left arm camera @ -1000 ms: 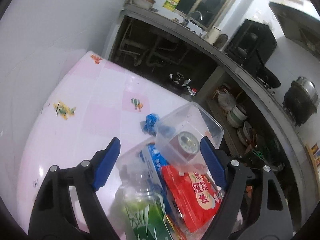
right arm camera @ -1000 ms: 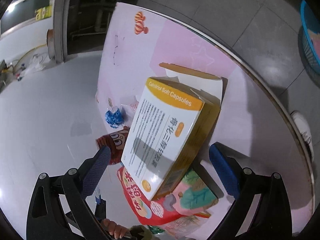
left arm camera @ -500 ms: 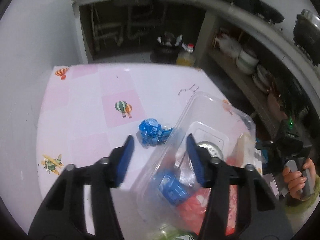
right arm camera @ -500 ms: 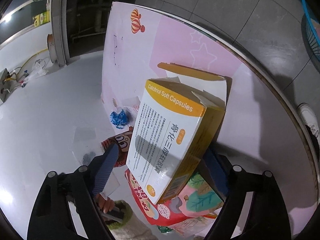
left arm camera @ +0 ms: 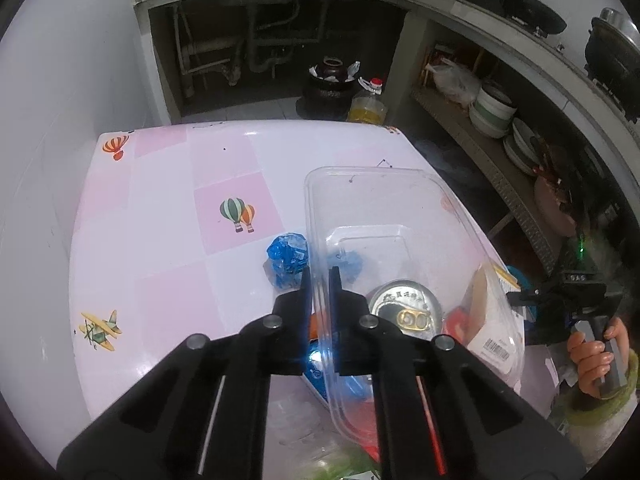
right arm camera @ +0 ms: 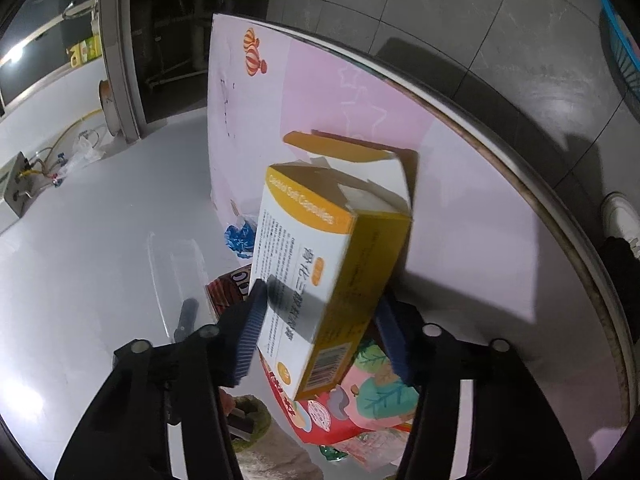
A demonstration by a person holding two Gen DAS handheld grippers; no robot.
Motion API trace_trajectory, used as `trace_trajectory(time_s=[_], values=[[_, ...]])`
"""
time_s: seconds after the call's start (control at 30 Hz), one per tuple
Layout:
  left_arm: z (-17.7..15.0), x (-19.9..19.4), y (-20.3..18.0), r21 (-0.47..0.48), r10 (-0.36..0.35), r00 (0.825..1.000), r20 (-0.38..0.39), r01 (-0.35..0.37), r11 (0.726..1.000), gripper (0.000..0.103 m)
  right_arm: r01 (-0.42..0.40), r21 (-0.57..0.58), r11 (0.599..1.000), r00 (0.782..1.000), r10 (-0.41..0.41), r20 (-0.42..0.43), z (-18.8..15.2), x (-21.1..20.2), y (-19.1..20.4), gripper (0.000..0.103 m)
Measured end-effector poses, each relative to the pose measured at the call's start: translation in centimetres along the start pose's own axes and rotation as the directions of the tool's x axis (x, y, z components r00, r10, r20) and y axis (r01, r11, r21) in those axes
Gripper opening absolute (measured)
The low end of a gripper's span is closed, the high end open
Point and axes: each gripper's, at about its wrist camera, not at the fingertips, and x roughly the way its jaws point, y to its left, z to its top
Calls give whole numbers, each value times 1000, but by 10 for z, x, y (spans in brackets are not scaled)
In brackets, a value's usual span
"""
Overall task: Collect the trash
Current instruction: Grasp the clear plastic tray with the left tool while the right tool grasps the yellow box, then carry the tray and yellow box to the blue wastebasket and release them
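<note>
My left gripper (left arm camera: 320, 274) has its jaws closing on the near wall of a clear plastic container (left arm camera: 400, 208), one pad inside and one outside. The container lies over a drink can (left arm camera: 406, 308) and other trash on the pink table (left arm camera: 168, 248). A crumpled blue wrapper (left arm camera: 288, 258) lies just left of it. My right gripper (right arm camera: 322, 300) is closing too, with both pads against the sides of a yellow and white medicine box (right arm camera: 320, 248) with an open flap. Under the box lies a red snack packet (right arm camera: 320, 412).
The table's rounded edge (right arm camera: 560, 216) runs along the right, with grey floor tiles, a blue basket (right arm camera: 624, 48) and a white shoe (right arm camera: 620, 216) beyond. Past the far edge stand a dark pot (left arm camera: 330, 80), an oil jug (left arm camera: 368, 108) and shelves of dishes (left arm camera: 496, 112).
My left gripper swung over the table and its jaws went from wide open to pinching the container wall. My right jaws closed in from wide open onto the box.
</note>
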Motion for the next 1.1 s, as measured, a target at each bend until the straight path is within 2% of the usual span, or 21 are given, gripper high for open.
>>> trace_trajectory(time_s=[0.4, 0.7, 0.9, 1.1], values=[[-1, -25, 1, -70, -75, 991, 110, 83, 994, 2, -95, -35, 995, 995, 96, 19, -1, -12, 5, 34], [-1, -48, 3, -109, -98, 979, 181, 119, 987, 2, -154, -85, 985, 987, 156, 28, -5, -29, 10, 31], [0, -68, -6, -88, -104, 968, 228, 127, 988, 2, -190, -121, 974, 980, 195, 35, -11, -43, 16, 31], [2, -88, -29, -46, -132, 957, 258, 148, 988, 2, -232, -164, 959, 968, 244, 58, -25, -75, 18, 31]])
